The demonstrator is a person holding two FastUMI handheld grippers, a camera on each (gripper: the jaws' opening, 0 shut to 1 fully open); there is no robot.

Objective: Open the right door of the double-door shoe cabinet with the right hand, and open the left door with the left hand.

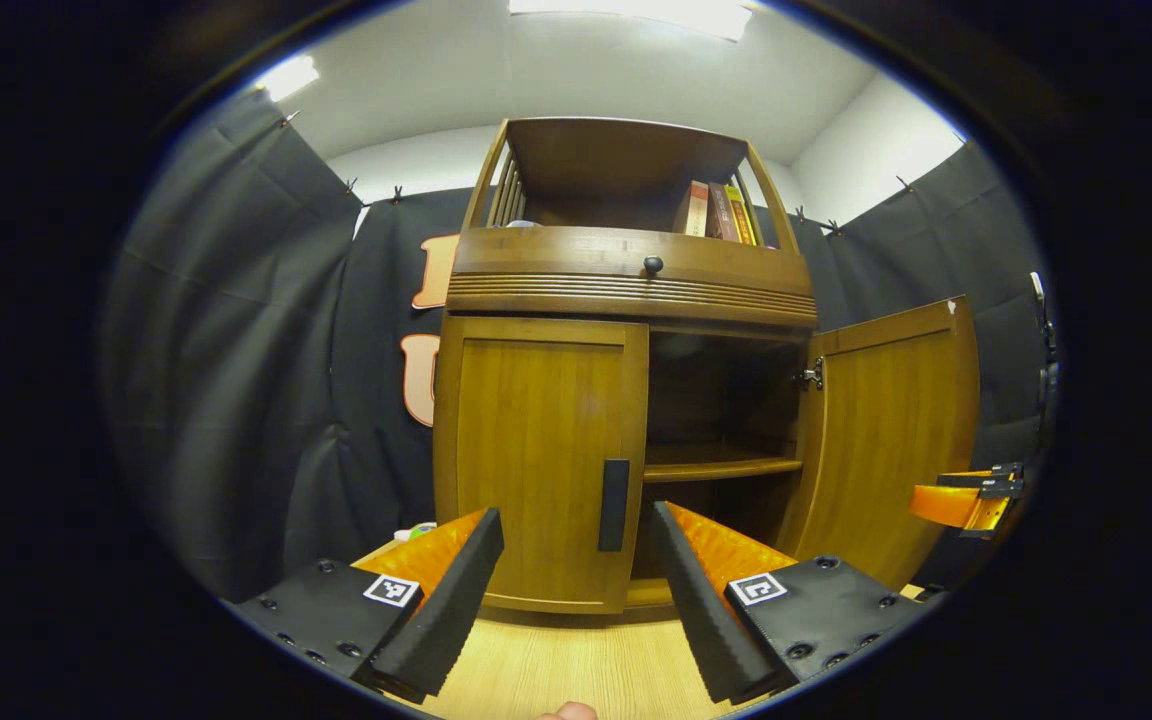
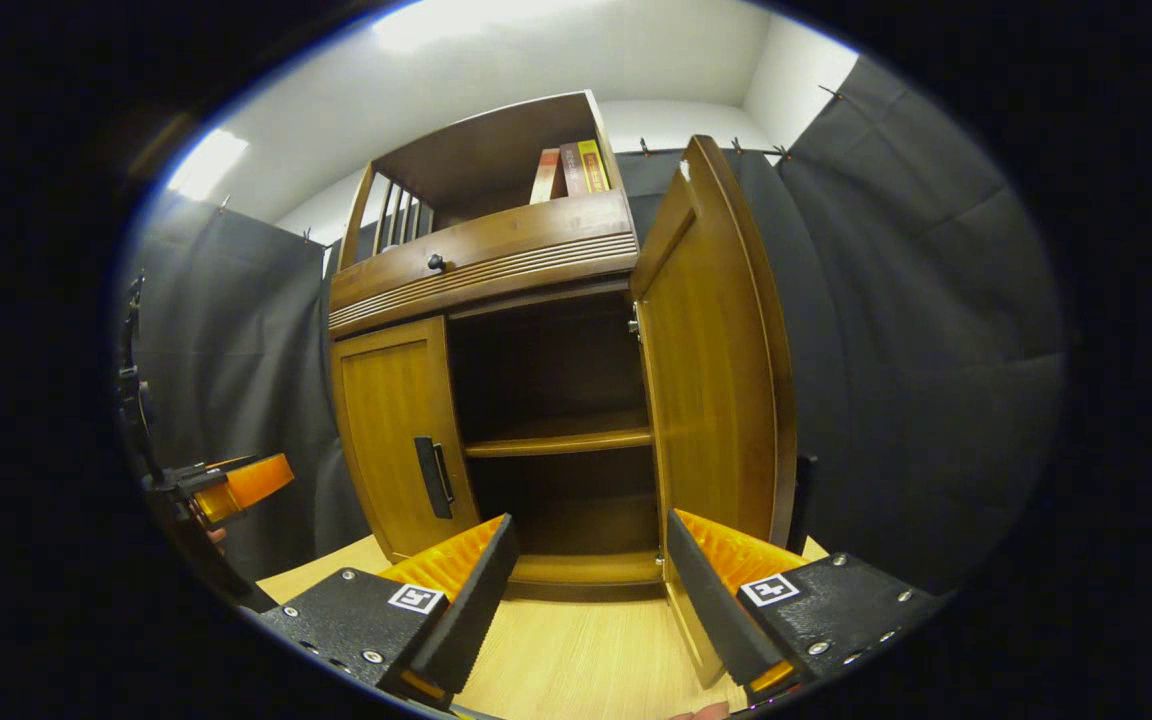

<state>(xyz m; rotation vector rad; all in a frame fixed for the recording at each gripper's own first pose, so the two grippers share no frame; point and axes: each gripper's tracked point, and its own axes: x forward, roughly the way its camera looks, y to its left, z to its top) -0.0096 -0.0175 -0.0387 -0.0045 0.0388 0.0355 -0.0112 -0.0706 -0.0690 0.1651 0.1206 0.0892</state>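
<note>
The wooden shoe cabinet stands straight ahead on a light wood floor. Its left door is closed, with a black vertical handle at its inner edge. The right door is swung wide, showing a dark interior and one shelf. My left gripper is open, low in front of the left door and apart from its handle. In the right gripper view, my right gripper is open and holds nothing. It sits beside the open right door, whose black handle peeks from the outer side.
Black cloth walls close in on both sides of the cabinet. A drawer with a round knob and an open top shelf with books sit above the doors. The light wood floor lies in front of the cabinet.
</note>
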